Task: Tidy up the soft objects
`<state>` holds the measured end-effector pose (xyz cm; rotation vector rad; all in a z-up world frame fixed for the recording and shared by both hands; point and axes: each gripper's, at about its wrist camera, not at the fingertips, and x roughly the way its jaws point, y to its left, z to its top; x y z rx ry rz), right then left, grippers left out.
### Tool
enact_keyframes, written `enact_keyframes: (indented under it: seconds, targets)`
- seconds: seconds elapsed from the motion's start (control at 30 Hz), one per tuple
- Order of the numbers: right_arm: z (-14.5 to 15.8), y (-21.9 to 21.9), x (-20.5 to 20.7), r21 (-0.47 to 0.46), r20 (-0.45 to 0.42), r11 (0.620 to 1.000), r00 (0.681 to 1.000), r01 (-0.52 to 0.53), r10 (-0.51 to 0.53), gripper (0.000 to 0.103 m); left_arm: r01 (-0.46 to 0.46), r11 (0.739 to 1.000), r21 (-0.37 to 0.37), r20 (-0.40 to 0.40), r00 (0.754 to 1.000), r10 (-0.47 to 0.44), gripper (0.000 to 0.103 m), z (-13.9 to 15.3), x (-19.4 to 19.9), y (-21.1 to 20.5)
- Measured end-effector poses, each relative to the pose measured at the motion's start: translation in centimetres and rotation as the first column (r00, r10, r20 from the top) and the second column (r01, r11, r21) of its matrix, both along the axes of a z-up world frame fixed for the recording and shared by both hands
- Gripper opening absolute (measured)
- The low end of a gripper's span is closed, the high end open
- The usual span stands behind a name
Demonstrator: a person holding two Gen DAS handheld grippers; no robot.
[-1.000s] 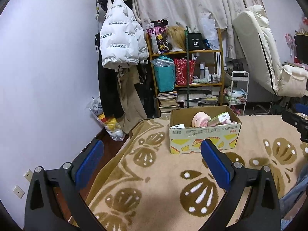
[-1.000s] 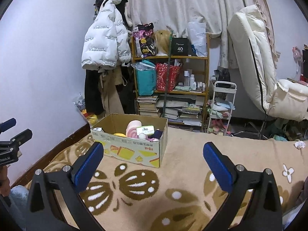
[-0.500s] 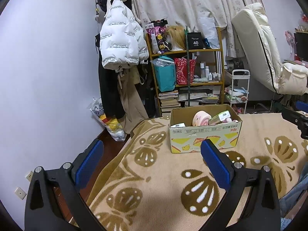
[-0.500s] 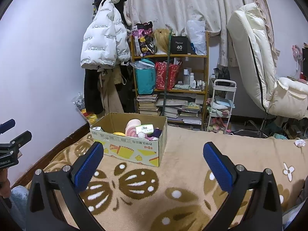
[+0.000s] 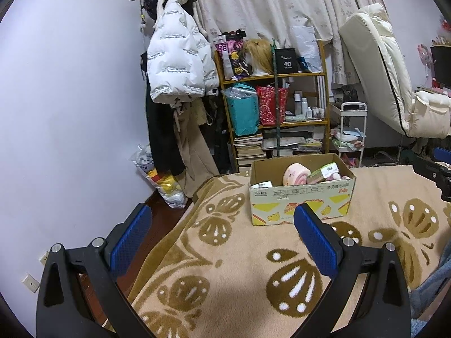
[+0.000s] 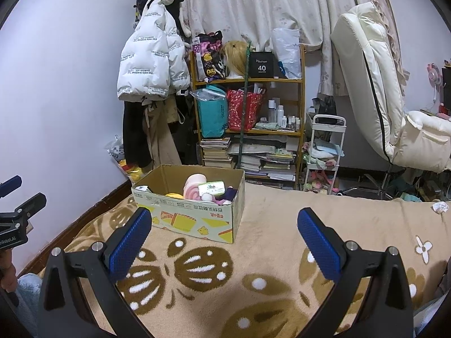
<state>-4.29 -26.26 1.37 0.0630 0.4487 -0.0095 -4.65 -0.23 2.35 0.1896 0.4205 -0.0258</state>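
A cardboard box (image 5: 301, 197) stands on the beige patterned blanket (image 5: 239, 267). It holds a pink rolled plush (image 5: 294, 175), a green-white packet (image 5: 324, 170) and other soft items. The box also shows in the right wrist view (image 6: 191, 214) with the pink plush (image 6: 193, 187) inside. My left gripper (image 5: 222, 236) is open and empty, well short of the box. My right gripper (image 6: 225, 239) is open and empty, in front of the box and to its right.
A wooden shelf (image 6: 248, 112) with bags and books stands behind the bed. A white jacket (image 5: 177, 67) hangs on the wall. A white cart (image 6: 324, 152) and a cream chair (image 6: 375, 90) stand at the right. A crumpled tissue (image 6: 440, 206) lies on the blanket.
Both views have drifted slightly; the box sits a little higher in the frames. Both grippers stay open and empty.
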Motion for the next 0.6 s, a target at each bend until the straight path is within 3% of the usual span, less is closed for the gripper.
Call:
enact_keyframes:
  seconds: [0.6]
  targets:
    - [-0.30,-0.01,0.03,0.001,-0.005,1.000,1.000,0.004,-0.004,0.103,-0.011,1.000,0.010,0.010,1.000,0.011,0.100,0.12,-0.22,0.32]
